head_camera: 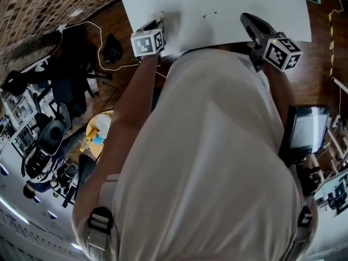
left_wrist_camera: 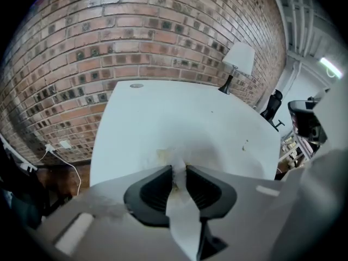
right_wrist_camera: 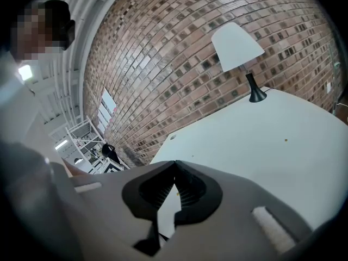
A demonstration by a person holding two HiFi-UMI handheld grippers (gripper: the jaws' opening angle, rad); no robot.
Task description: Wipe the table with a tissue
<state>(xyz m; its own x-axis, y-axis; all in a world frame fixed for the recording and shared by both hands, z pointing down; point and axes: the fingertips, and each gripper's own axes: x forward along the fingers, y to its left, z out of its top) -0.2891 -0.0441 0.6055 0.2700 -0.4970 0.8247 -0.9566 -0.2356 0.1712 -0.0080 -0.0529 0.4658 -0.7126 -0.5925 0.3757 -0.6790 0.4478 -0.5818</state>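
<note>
My left gripper is shut on a white tissue, whose crumpled front end pokes out past the jaws while its tail hangs back between them. That front end is pressed on the white table at a faint yellowish smear. In the head view the left gripper is over the table's near left edge. A few small crumbs lie between the two grippers. My right gripper hovers over the table with jaw tips together and nothing between them; in the head view the right gripper is at the right.
A white-shaded lamp stands at the table's far corner by the brick wall. A crumb lies to the right of the tissue. Cables, equipment and a yellow dish are on the floor left; a monitor is at the right.
</note>
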